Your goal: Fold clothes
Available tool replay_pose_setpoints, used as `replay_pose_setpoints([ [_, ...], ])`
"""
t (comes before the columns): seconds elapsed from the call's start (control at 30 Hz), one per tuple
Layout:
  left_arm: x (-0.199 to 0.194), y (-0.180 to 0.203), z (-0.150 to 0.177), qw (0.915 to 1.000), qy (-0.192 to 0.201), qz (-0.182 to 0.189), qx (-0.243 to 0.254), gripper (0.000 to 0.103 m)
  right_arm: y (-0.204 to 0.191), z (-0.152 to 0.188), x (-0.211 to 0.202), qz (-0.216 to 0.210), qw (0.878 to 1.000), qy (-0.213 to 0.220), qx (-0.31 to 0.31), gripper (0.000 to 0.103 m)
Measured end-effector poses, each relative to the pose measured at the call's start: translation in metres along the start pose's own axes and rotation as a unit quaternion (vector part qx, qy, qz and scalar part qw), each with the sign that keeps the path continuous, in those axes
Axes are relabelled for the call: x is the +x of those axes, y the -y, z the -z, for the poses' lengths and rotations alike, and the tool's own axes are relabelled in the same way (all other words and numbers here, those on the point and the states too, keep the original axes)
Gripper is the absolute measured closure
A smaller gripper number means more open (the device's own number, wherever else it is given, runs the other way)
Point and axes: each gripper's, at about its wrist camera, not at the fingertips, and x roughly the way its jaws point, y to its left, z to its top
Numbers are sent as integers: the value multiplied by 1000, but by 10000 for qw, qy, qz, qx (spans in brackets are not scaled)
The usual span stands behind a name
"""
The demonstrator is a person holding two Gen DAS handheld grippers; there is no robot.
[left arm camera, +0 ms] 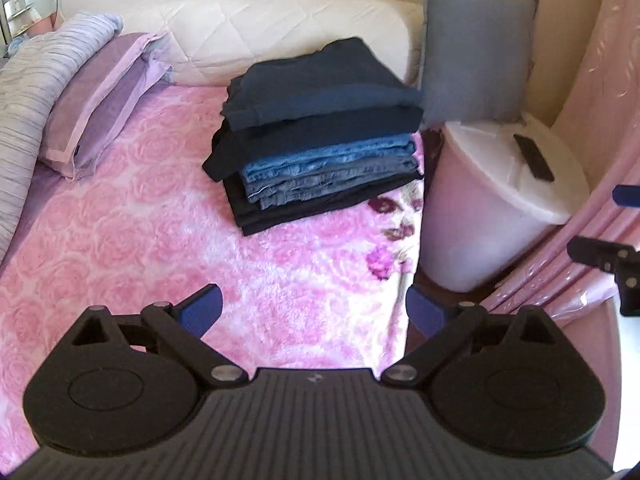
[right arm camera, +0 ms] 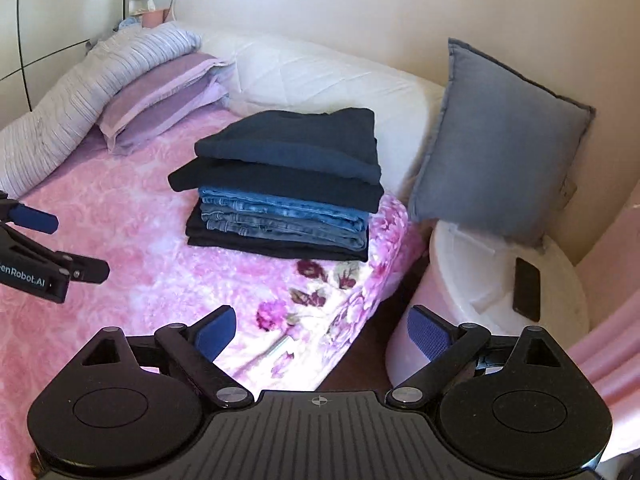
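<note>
Left gripper (left arm camera: 313,312) and right gripper (right arm camera: 322,334): both spread wide, holding nothing, clear of the pink floral blanket (left arm camera: 140,216). The stack of folded clothes (right arm camera: 280,184) sits near the bed's corner. No unfolded garment visible; folding appears complete.

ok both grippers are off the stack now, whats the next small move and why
Probably swing both away to look for another garment. The left gripper and right gripper are open and empty, the stack sits folded on the blanket, and no loose clothing shows in either view.
</note>
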Motion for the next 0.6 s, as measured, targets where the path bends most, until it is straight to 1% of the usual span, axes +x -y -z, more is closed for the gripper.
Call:
replay_pose_setpoints([
  [0.07,-6,4,-3,9996,175,211,55,7,1,1,-6,2,10000,22,-9,6],
  [0.13,-12,12,-5,9990,243,303,242,8,2,3,-11,-65,10000,-1,27,6],
  [0.2,-15,21,-6,9972,206,409,584,9,3,5,-16,-99,9999,1,48,6],
  [0.27,-18,26,-7,9961,113,446,755,9,3,5,-18,-112,9999,-8,37,6],
  [0.33,-21,28,-7,9964,99,376,752,9,3,5,-21,-100,9999,7,42,6],
  [0.47,-30,28,-7,9980,326,287,466,9,3,0,-26,-33,10000,78,41,6],
  [0.6,-36,26,-11,9994,166,152,249,9,2,-7,-26,5,10000,69,-4,6],
])
